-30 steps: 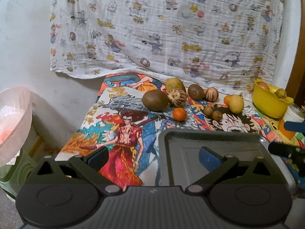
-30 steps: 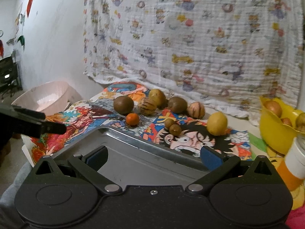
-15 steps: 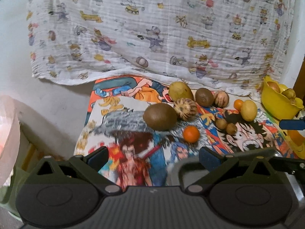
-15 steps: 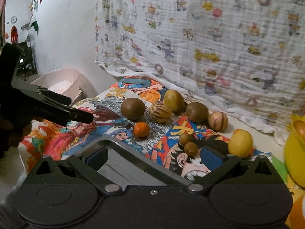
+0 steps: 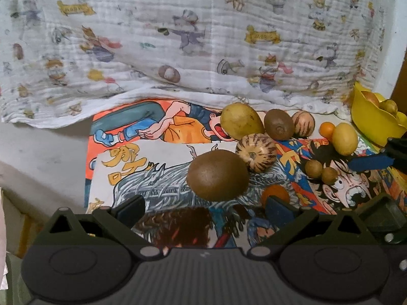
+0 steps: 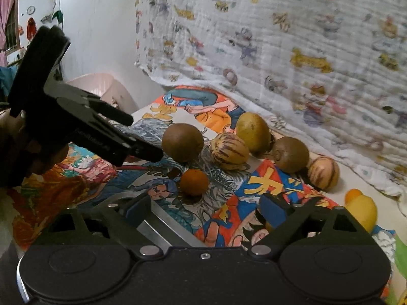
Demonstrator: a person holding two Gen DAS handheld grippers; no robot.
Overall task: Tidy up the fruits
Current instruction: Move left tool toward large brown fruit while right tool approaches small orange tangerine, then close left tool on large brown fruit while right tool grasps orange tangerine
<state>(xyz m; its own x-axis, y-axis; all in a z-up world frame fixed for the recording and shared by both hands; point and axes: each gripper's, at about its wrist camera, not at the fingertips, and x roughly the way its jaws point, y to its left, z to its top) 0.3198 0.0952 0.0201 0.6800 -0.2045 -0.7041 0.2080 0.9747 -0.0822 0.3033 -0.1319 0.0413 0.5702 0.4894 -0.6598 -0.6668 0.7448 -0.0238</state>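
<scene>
Several fruits lie on a cartoon-print mat (image 5: 142, 162). A big brown kiwi-like fruit (image 5: 217, 175) sits just ahead of my open, empty left gripper (image 5: 203, 207); it also shows in the right wrist view (image 6: 182, 145). A small orange (image 6: 193, 181) lies just ahead of my open, empty right gripper (image 6: 206, 209), partly hidden behind my left gripper's right finger (image 5: 276, 193). A striped melon (image 5: 255, 156), a yellow-green mango (image 5: 240, 120), a second kiwi (image 5: 278, 127) and a lemon (image 5: 344, 138) lie further back.
A yellow bowl (image 5: 371, 124) holding fruit stands at the far right. A metal tray (image 6: 162, 228) lies under my right gripper. A pink basin (image 6: 101, 86) sits left of the mat. A printed cloth (image 5: 203, 38) hangs behind.
Both grippers have moved forward over the tray toward the fruits, which now look much closer. The left gripper has closed in on the big brown fruit. Both stay open.
</scene>
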